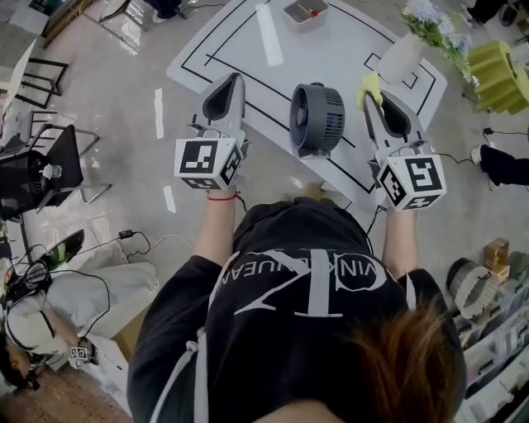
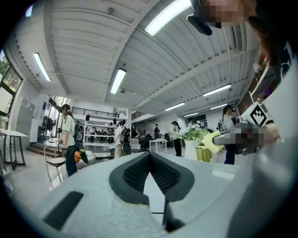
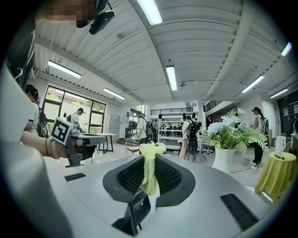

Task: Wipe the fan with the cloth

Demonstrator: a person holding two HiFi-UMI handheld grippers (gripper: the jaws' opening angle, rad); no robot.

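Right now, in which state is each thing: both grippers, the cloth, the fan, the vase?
left gripper: jaws shut, empty.
right gripper: jaws shut on the yellow cloth.
yellow cloth: pinched, hanging between the jaws.
fan: on the white table, untouched; running or not, cannot tell.
vase: upright, holding flowers.

A white tabletop (image 1: 331,41) marked with black lines is lying ahead. A white vase (image 1: 402,56) of flowers (image 1: 434,25) is standing at its far right, and a small tray (image 1: 304,11) is sitting at its far edge. A yellow-draped stand (image 1: 498,76) is standing on the floor to the right. A black chair (image 1: 51,165) is standing at the left, with cables (image 1: 124,241) trailing nearer. People (image 2: 70,137) are standing far off.
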